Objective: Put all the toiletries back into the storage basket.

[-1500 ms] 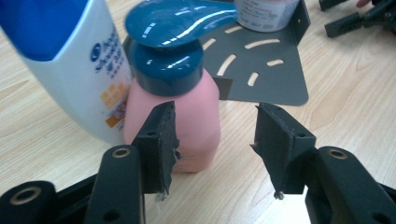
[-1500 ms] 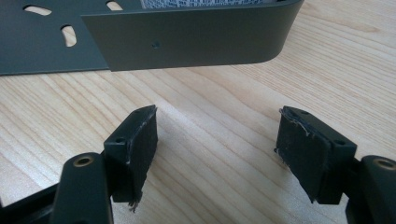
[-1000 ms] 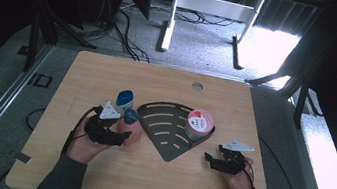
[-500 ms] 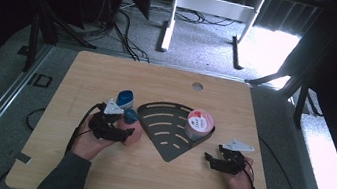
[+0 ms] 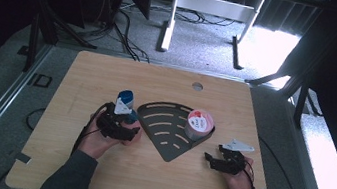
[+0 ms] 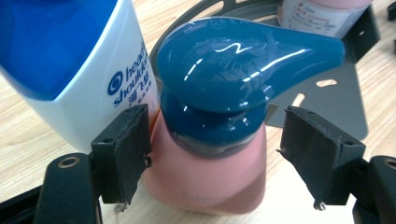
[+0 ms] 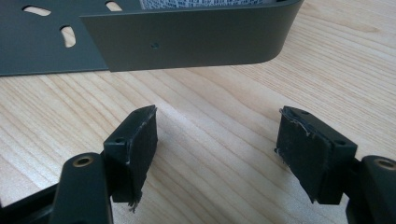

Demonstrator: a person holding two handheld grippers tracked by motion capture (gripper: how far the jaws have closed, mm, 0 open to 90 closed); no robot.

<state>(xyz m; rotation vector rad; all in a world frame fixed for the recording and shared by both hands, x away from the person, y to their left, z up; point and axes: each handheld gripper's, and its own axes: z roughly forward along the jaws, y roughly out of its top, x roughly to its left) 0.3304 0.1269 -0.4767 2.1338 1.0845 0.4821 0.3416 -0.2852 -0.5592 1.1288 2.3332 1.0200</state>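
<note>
A pink pump bottle (image 6: 210,158) with a dark blue pump head stands on the wooden table between the jaws of my left gripper (image 6: 215,140). The jaws have just been opening and a gap shows at the right pad (image 6: 313,154). A white and blue shampoo bottle (image 6: 84,70) stands right beside it. In the high view the left gripper (image 5: 118,128) sits at the left edge of a black fan-shaped tray (image 5: 163,147). My right gripper (image 7: 217,135) stands open over bare wood, just short of the tray's curved wall (image 7: 187,42).
A pink jar with a red and white lid (image 5: 198,124) stands in the tray's right corner. The right gripper (image 5: 210,159) rests near the table's front right. A small round hole (image 5: 197,86) marks the table's far side. Cables lie on the floor beyond.
My left hand has shifted slightly to the right, closer to the two bottles. The right hand and the jar have not moved.
</note>
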